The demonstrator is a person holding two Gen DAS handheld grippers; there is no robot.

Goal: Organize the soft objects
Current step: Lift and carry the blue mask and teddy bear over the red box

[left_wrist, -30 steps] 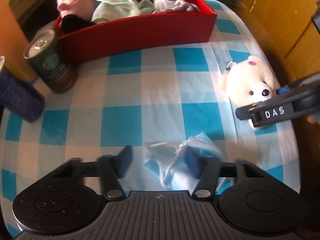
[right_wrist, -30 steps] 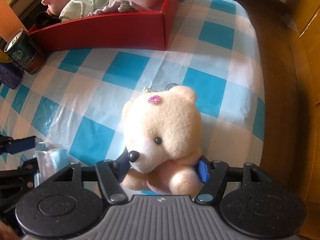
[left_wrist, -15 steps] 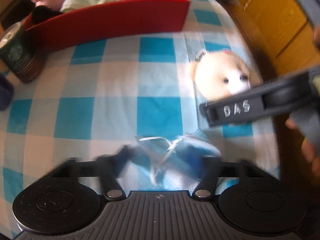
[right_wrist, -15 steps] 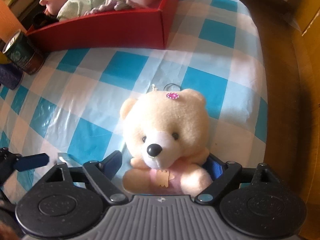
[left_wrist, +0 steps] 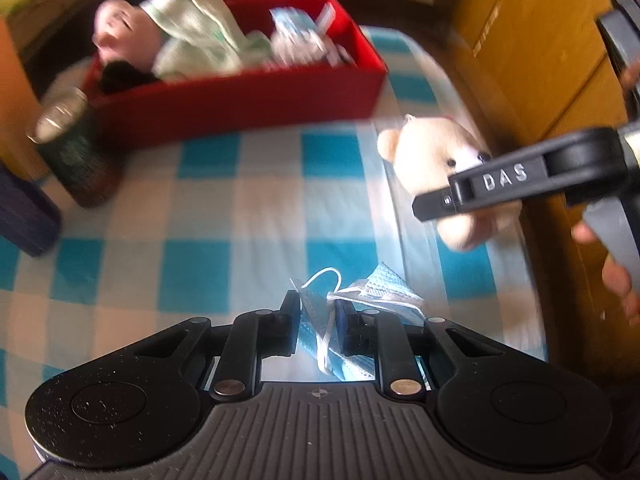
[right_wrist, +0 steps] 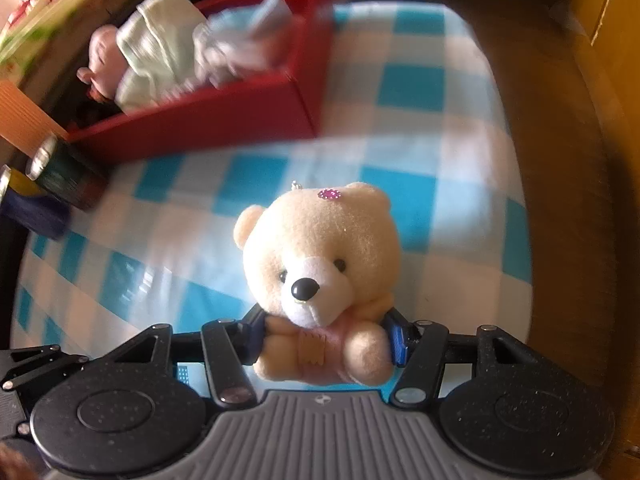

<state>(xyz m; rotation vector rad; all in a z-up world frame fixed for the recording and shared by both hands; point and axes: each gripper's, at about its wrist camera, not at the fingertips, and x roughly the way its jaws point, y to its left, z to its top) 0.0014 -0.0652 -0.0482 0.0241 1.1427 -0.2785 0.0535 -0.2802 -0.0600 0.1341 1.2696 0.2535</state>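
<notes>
Over checked cloth [left_wrist: 208, 216], left gripper [left_wrist: 318, 318] is pinching what looks like a mask [left_wrist: 376, 292], right gripper [right_wrist: 324, 336] squeezing bear [right_wrist: 320, 264]; red box [left_wrist: 240, 108] is awaiting both.

Left gripper [left_wrist: 318, 316] fingers nearly closed, right gripper [right_wrist: 324, 338] fingers partly closed

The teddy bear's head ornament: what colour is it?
Pink-magenta, a small sparkly flower on the teddy bear, clearest in the right wrist view.

Both wrist views toward red box [left_wrist: 240, 104]
</notes>
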